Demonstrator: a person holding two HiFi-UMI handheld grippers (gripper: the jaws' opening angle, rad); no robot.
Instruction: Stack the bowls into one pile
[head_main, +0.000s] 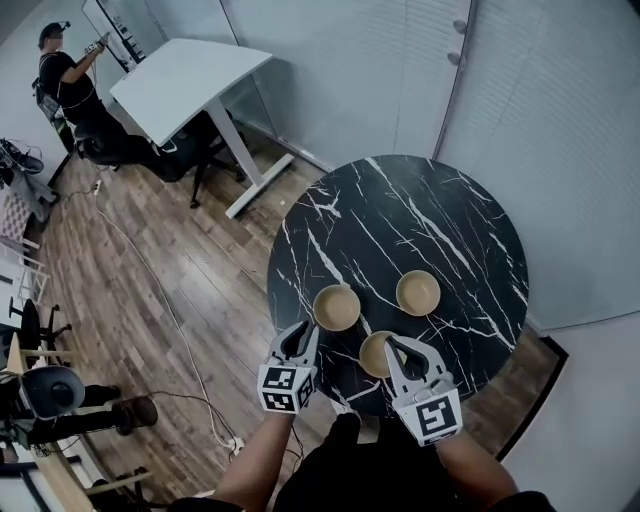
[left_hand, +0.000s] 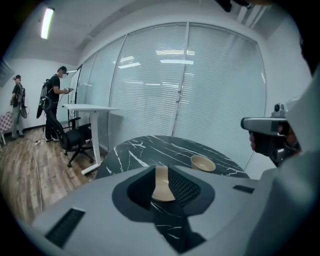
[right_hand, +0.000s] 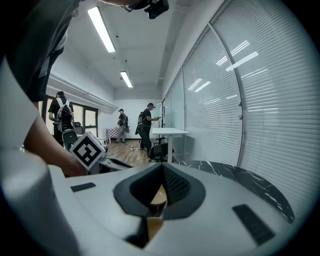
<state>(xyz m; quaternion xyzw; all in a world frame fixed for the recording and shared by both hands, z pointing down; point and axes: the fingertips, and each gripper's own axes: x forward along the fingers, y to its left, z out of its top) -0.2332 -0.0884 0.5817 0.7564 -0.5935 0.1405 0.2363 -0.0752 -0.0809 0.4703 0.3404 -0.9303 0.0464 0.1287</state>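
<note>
Three tan bowls sit on the round black marble table (head_main: 440, 220): one at the left (head_main: 336, 307), one at the right (head_main: 418, 292), and a nearer one (head_main: 375, 355) by the front edge. My left gripper (head_main: 303, 330) hovers just short of the left bowl (left_hand: 161, 186), which shows through the narrow gap between its parted jaws (left_hand: 161, 170); nothing is between the pads. My right gripper (head_main: 392, 345) hangs over the near bowl's right side. In the right gripper view its tips (right_hand: 162, 170) meet, with the tan of the bowl (right_hand: 159, 196) showing below them.
The right bowl (left_hand: 202, 162) stands farther back on the table. A white desk (head_main: 185, 80) and black office chair (head_main: 200, 145) stand beyond on the wood floor, with people (head_main: 65, 85) near them. Glass walls with blinds (left_hand: 200, 85) close off the table's far side.
</note>
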